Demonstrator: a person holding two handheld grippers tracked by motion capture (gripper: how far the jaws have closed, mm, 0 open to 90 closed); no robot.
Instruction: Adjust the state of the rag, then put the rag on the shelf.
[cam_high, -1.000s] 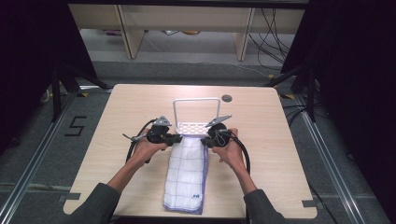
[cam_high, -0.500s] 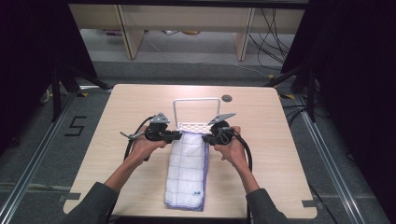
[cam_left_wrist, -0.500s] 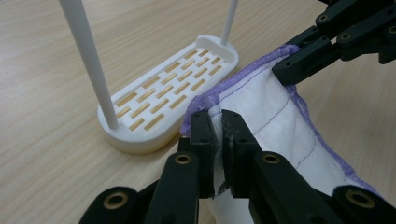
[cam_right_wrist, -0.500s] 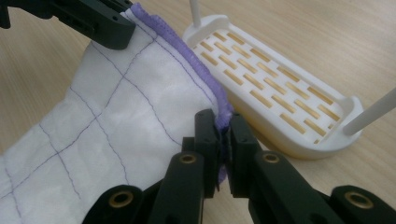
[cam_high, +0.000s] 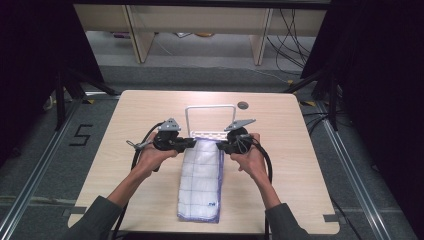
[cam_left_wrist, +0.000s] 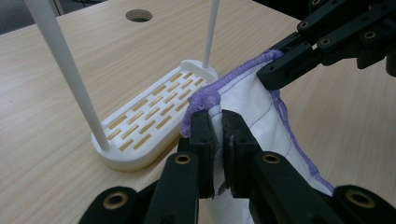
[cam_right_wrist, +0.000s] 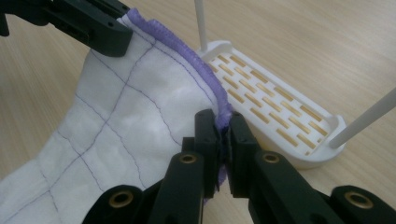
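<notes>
Together, the left tongs (cam_high: 192, 143) and right tongs (cam_high: 220, 147) are each clamping shut on a far corner of the white cloth (cam_high: 200, 182), holding its purple-hemmed far edge taut just off the bench (cam_high: 125, 115). Its near end is trailing on the wood. Just beyond is standing the white rack (cam_high: 210, 120), probably where the cloth is meant to hang.

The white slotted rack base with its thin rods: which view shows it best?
The right gripper view: the white slotted rack base lies whole and near. The left gripper view shows it too, partly behind cloth; the high view shows it small, under the hoop.
</notes>
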